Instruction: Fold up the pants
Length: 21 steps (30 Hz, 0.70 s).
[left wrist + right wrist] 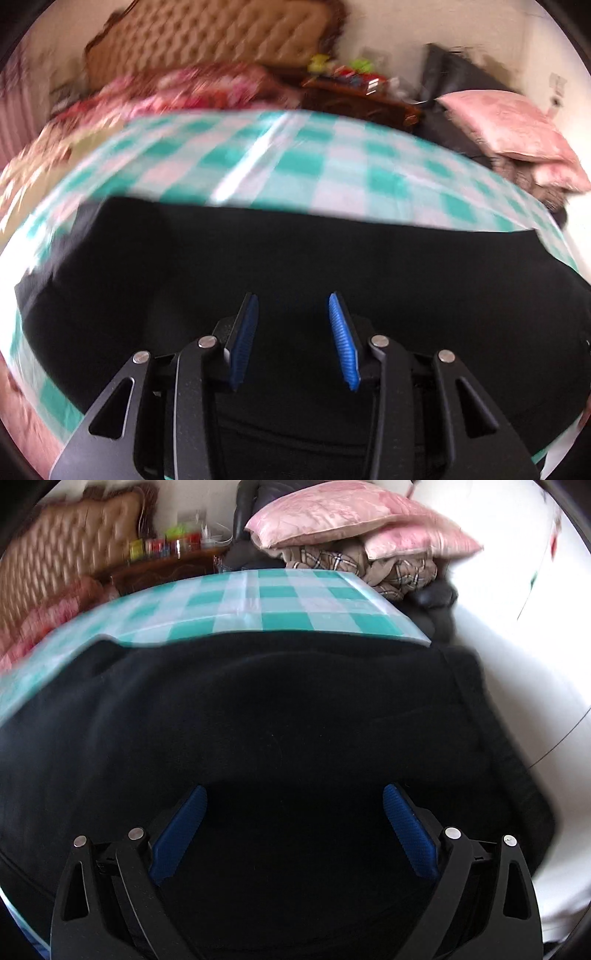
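1. We see the black pants (295, 258) spread flat over the near part of a table covered by a teal-and-white checked cloth (280, 158); in the right wrist view the same pants (277, 709) fill most of the picture, and their right edge hangs past the table's corner
2. Our left gripper (292, 334) hovers over the dark fabric with its blue pads (341, 339) set narrowly apart; we see nothing pinched between them
3. Our right gripper (295, 827) points down at the pants with its jaws spread wide and only cloth beneath the gap; whether the tips touch the fabric we cannot tell
4. Beyond the far edge of the table we make out a tufted tan headboard (207, 40), pink pillows (343, 517) stacked on a plaid blanket (373, 568), and a dark wooden stand (166, 566) bearing small colourful items
5. The left view is blurred, so finer detail of the checked cloth is lost
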{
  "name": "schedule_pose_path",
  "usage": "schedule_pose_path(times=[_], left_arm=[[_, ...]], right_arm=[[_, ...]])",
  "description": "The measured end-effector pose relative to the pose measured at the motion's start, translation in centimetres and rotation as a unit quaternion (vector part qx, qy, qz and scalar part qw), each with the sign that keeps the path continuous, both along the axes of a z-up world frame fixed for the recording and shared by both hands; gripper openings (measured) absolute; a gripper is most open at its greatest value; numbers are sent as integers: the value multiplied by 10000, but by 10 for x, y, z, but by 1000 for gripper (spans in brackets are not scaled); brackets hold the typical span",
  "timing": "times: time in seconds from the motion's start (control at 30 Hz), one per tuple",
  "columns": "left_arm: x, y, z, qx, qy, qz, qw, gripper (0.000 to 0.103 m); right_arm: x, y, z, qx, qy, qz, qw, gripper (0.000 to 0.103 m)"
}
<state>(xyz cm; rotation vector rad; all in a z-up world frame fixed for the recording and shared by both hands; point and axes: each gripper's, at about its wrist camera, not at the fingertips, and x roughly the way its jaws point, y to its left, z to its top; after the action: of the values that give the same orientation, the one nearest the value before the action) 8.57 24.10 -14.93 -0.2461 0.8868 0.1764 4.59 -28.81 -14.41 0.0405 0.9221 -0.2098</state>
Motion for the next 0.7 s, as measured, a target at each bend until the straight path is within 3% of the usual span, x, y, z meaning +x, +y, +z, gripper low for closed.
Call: schedule_pose_path(times=[0.13, 0.27, 0.33, 0.4, 0.47, 0.53, 0.63, 0.7], left_arm=[[-5, 19, -3, -32, 13, 205, 9998, 41], [-12, 63, -10, -309, 55, 754, 9967, 54], [-23, 98, -14, -497, 109, 1278, 9905, 52], [-33, 120, -8, -674, -100, 1361, 9884, 50], [-40, 130, -2, -568, -286, 1283, 9897, 47], [-43, 136, -2, -728, -384, 1171, 9897, 47], [-50, 142, -5, -963, -616, 1057, 9878, 47], [-56, 150, -6, -1323, -855, 1017, 9823, 47]], right_arm=[[2, 1, -2, -77, -59, 21, 10000, 98], [1, -1, -1, -20, -128, 41, 9999, 98], [-2, 1, 5, -109, -152, 17, 9998, 97], [-4, 13, 18, -156, -294, 232, 9992, 97], [-5, 42, 43, -180, -606, 757, 9951, 97], [-3, 83, 67, -158, -906, 1468, 9849, 97], [7, 151, 84, 145, -953, 2424, 9654, 97], [15, 194, 87, 429, -858, 2994, 9493, 97]])
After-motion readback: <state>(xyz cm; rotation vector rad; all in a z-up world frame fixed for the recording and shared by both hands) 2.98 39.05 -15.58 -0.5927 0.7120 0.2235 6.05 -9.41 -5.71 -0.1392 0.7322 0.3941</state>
